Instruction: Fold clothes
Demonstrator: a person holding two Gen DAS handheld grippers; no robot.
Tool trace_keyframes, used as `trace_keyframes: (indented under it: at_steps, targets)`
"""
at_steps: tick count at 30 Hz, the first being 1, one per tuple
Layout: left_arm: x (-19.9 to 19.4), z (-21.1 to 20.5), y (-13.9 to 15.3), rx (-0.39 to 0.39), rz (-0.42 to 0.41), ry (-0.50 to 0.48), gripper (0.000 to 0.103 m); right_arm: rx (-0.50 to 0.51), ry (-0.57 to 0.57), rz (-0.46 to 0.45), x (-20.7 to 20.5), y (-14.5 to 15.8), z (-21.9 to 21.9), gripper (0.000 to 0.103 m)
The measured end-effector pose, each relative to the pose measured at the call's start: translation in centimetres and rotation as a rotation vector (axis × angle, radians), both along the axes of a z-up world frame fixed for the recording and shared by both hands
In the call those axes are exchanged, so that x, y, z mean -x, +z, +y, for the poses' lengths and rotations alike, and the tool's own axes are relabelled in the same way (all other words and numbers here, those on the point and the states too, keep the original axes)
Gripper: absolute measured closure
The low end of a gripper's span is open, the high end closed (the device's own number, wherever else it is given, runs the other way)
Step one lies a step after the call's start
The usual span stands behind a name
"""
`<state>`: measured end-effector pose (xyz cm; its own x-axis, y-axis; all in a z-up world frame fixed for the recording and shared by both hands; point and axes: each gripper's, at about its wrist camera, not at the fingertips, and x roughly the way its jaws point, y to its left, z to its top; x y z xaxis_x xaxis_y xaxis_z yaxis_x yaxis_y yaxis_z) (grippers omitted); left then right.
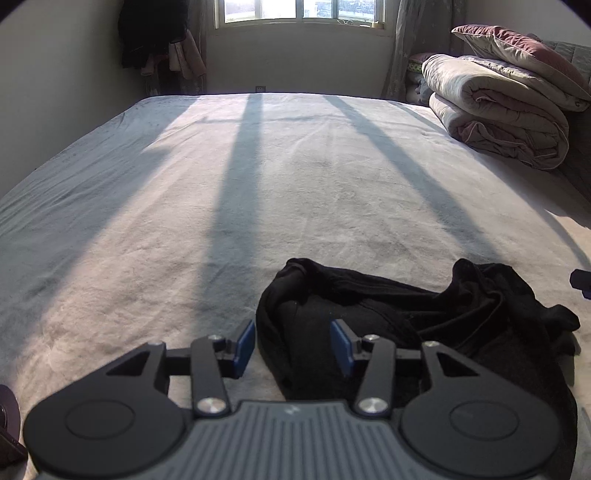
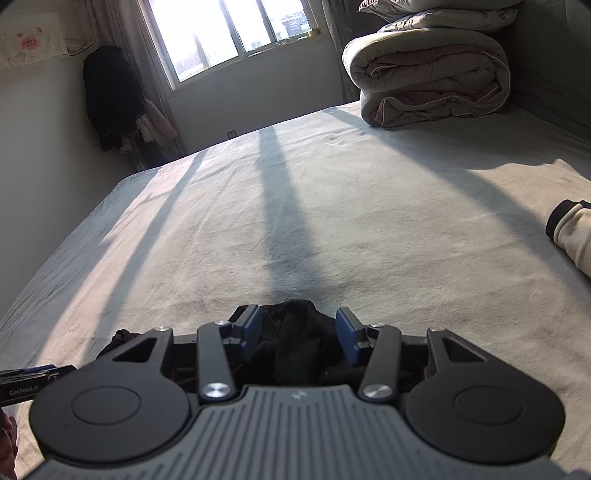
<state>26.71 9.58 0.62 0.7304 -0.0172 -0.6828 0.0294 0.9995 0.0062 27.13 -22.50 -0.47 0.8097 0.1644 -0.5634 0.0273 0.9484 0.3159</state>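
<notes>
Low over the near edge of the bed (image 1: 295, 177), both claws tilt downward toward the sheet, side by side. Left claw (image 1: 293, 345): jaws stand partly apart, blue pads (image 1: 245, 345) clear of the cloth. The left pad hangs over bare sheet; the right pad sits over the black garment (image 1: 424, 325), whose rounded left edge lies in the gap between them. Nothing pinched that I can see.

Right claw (image 2: 299, 334): jaws likewise partly apart, blue pads (image 2: 347, 338) on either side of a bunched hump of the same black garment (image 2: 295, 332). Cloth sits in the gap, loose, not squeezed. Whether the pads brush it I cannot tell.

Garment lies crumpled in a heap on the pale sheet at the near edge, unfolded, with a raised fold at its left end and a peak toward its right. A corner of the right claw's body shows at the right border of the left view; the left claw's side shows at the lower left of the right view, so the two tools sit close.

Further off: a stack of folded quilts (image 1: 498, 110) at the far right corner of the bed, pillow on top. Window (image 2: 229, 33) in the far wall, throwing long bar shadows across the sheet. Dark clothes (image 2: 110, 96) hang in the left corner. A cream sleeve (image 2: 576, 232) with a dark cuff rests on the bed at the right edge.
</notes>
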Motion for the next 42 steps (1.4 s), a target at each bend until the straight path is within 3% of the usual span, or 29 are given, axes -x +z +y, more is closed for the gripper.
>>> trace_keyframes:
  at_steps: [13, 16, 23, 28, 35, 38, 42]
  targets:
    - [14.0, 1.4, -1.0, 0.129, 0.058, -0.183, 0.045, -0.030, 0.013, 0.135, 10.9, -3.3, -1.3, 0.053]
    - [16.6, 1.6, -1.4, 0.164, 0.089, -0.226, 0.045, 0.017, 0.014, 0.185, 12.7, -3.4, -0.5, 0.053]
    - [23.5, 4.2, -0.6, 0.234, 0.071, -0.250, 0.043, 0.145, 0.050, 0.174, 13.8, 0.6, 5.5, 0.053]
    - [28.7, 6.7, 0.3, 0.275, 0.032, -0.257, 0.036, 0.133, 0.073, 0.125, 13.1, 3.7, 11.0, 0.049]
    - [31.2, 6.8, -0.1, 0.205, 0.035, -0.266, 0.030, 0.084, 0.134, 0.148, 14.7, 3.1, 16.3, 0.047]
    - [31.3, 6.2, -0.8, 0.201, 0.055, -0.283, 0.023, 0.101, 0.149, 0.160, 16.0, 2.8, 16.3, 0.044]
    - [31.3, 4.6, -1.5, 0.162, 0.052, -0.312, 0.023, 0.140, 0.134, 0.154, 17.6, 2.3, 14.4, 0.034]
